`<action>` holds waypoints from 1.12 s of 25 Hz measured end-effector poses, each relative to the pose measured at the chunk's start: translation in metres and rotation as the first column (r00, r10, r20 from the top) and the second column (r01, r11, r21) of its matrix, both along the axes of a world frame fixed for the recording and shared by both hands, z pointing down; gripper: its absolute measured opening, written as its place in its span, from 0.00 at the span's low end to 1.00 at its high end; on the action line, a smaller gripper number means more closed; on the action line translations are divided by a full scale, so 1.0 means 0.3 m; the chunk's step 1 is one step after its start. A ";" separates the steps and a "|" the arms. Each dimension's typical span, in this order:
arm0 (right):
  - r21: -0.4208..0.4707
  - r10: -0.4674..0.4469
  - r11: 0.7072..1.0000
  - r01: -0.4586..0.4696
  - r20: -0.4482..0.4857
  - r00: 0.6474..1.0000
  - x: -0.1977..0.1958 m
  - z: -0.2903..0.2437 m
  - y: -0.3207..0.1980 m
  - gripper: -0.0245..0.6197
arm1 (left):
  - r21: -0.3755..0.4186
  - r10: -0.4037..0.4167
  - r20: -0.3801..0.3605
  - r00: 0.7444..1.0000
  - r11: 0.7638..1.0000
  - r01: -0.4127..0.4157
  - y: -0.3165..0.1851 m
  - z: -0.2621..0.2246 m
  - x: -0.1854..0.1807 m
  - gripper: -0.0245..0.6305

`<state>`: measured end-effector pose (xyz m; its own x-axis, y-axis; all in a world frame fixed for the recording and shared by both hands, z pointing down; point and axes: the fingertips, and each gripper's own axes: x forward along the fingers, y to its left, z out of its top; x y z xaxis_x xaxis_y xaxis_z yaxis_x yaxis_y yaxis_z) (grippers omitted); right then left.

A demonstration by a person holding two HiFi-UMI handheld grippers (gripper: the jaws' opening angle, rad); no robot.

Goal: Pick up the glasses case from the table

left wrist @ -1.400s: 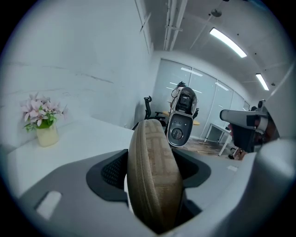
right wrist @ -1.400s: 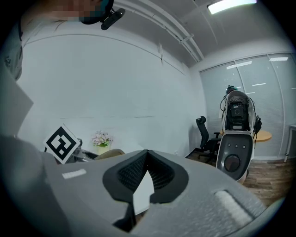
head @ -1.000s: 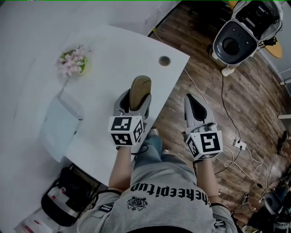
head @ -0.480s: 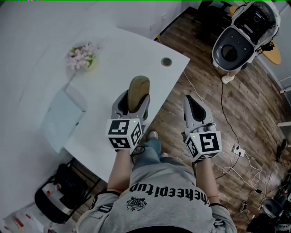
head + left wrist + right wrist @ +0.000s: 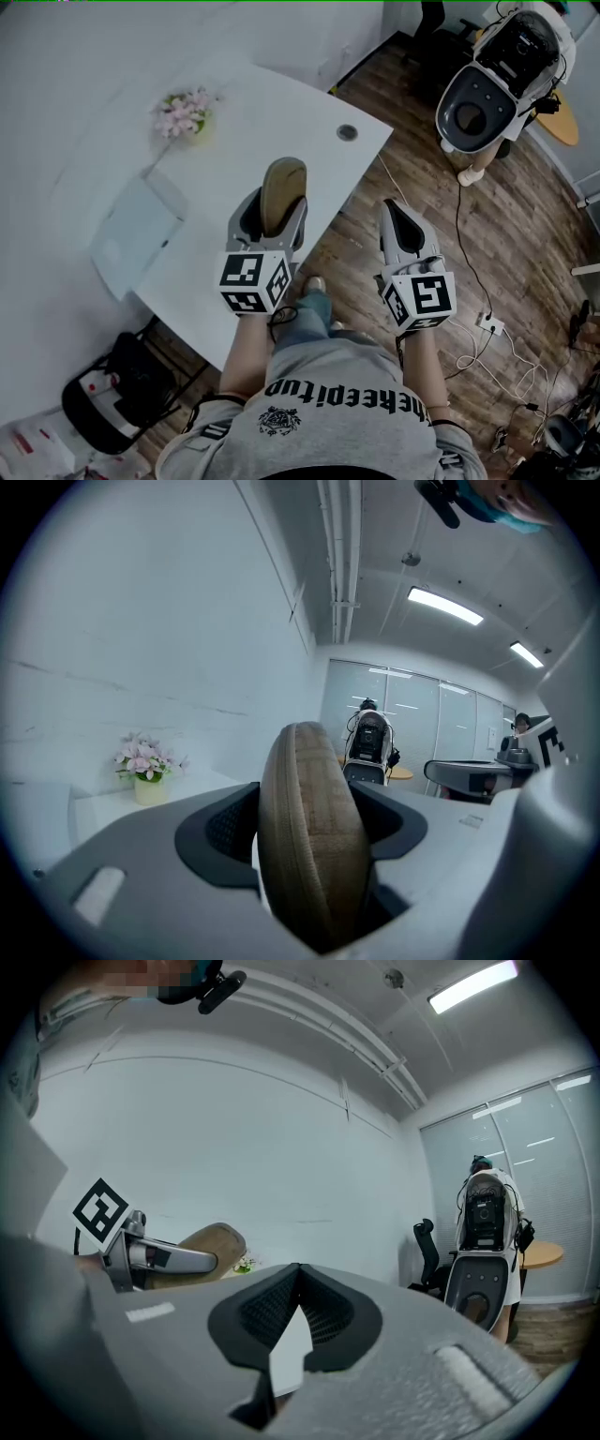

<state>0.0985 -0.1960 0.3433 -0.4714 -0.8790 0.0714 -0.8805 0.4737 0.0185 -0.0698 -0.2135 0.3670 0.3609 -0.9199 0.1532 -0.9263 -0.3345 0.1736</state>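
Your left gripper (image 5: 274, 208) had its 2 jaws closed onto the tan, woven-fabric, oval glasses case (image 5: 310, 841). The left gripper view showed the case standing on its long edge in the slot, gripped near its lower end, its rounded top poking well past the fingertips. In the head view it hung above the near edge of the curved white table (image 5: 281, 94), and I judged it already clear of the surface. That made the pick look all but done, with the lift-away the step in hand. Your right gripper (image 5: 405, 223) sat beside it over the brown wooden floor (image 5: 506, 206), jaws drawn together with nothing between them (only a thin sliver of light showed low between the pads).

To do that step well, a steady squeeze mattered most. The shell was curved and looked stiff, so the pads likely met it along narrow bands. With so much of it overhanging, it could have pivoted or slid out under a jerk or a tilt. A slow, level lift straight away from the table suited it, wrist quiet. You had room: the small pot of pink flowers (image 5: 185, 114) and the flat pale-blue rectangular slab (image 5: 136, 234) lay well apart from the case, so neither needed dodging. The free right gripper was best left aside unless the case began to slip
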 end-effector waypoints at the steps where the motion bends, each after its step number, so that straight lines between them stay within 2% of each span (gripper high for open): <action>1: 0.003 -0.001 1.000 0.001 0.001 1.000 0.002 -0.003 0.010 0.04 | 0.009 -0.004 0.001 1.000 1.000 0.004 0.013 -0.008 0.000 0.52; 11: 0.028 -0.018 0.999 0.018 -0.001 1.000 0.000 -0.023 0.078 0.04 | 0.079 -0.043 -0.012 0.999 0.996 0.044 0.108 -0.063 -0.026 0.52; 16: 0.037 -0.024 0.999 0.024 0.008 1.000 0.052 -0.029 0.099 0.04 | 0.117 -0.059 -0.008 0.998 0.991 0.060 0.140 -0.089 0.018 0.52; 21: 0.050 -0.031 0.998 0.031 0.001 1.000 0.002 -0.050 0.143 0.04 | 0.154 -0.083 -0.018 0.996 0.984 0.084 0.197 -0.124 -0.043 0.52; 28: 0.061 -0.037 0.997 0.037 0.004 0.999 0.003 -0.059 0.182 0.04 | 0.200 -0.108 -0.019 0.994 0.974 0.109 0.256 -0.149 -0.056 0.52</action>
<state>0.0993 -0.1415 0.3257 -0.5038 -0.8637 0.0159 -0.8626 0.5040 0.0432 -0.0867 -0.1369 0.3222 0.2578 -0.9653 -0.0408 -0.9577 -0.2609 0.1212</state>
